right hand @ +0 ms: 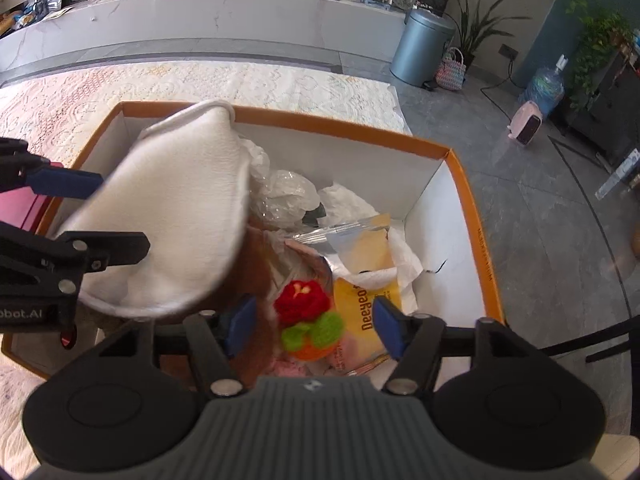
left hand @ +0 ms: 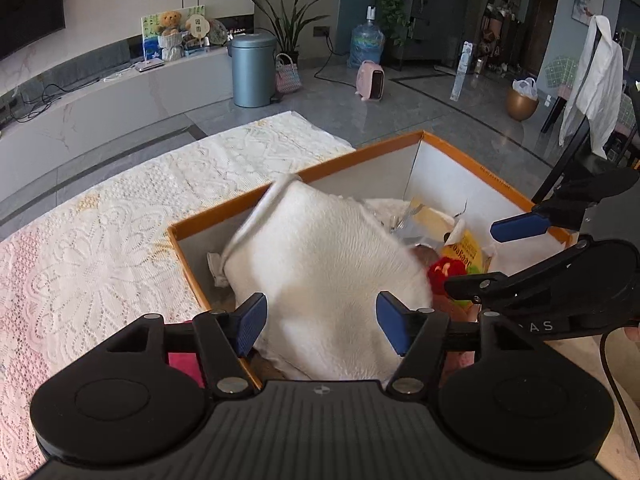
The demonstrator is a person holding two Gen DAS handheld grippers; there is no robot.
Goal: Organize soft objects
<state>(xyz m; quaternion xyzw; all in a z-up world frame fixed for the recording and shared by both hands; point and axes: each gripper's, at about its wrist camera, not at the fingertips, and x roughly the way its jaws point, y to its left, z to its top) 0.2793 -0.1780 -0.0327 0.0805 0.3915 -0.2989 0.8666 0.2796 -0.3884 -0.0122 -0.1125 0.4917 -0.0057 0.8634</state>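
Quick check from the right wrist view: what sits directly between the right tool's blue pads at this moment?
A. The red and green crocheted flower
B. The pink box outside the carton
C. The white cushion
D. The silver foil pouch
A. The crocheted flower lies in the orange-rimmed box between the right tool's spread pads, untouched, while the white cushion leans over the box's left side.
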